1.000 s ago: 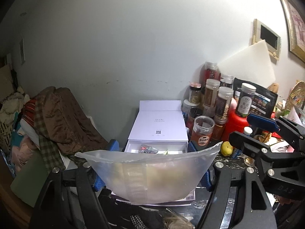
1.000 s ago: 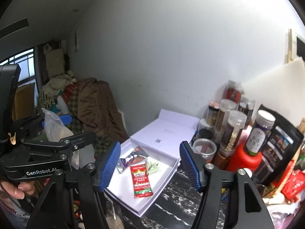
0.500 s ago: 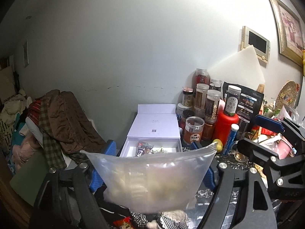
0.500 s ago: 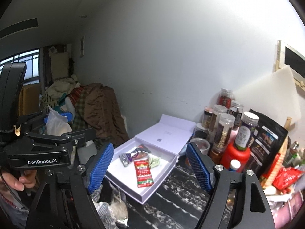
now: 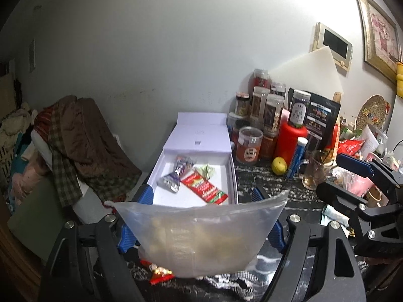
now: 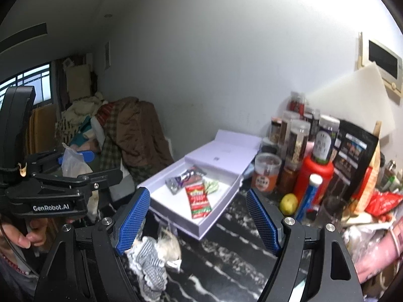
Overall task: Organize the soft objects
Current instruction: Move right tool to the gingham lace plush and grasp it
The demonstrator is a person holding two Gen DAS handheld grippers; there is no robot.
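The left gripper [image 5: 201, 229] is clamping a frosted, floppy plastic bag of pale lumps [image 5: 199, 236] by its two side edges, near the front of the bench and just short of the open white cardboard box [image 5: 233, 176]. I reckon the biggest worry is that bag: it is sagging heavily in the middle, so it could be slipping out of the blue pads [image 5: 275, 234] and dropping onto the clutter below, or catching the box's near wall as it goes in. The crowd of tall clear plastic jars [image 5: 273, 112] standing just right of the box looks easy to be knocking over with a wide swing. The right gripper [image 6: 199, 219] is standing wide apart with nothing between its jaws, having just been opening, above a small grey-checked cloth bundle [image 6: 148, 259].

The black, white-veined marble bench [image 6: 226, 246] is looking crowded on its right. Far left, a heap of brown quilted clothing [image 5: 85, 136] is lying against the plain grey wall [image 5: 151, 50]. Inside the box, a red flat sachet [image 5: 204, 188] is lying beside a silver-purple foil wrapper [image 5: 176, 173].
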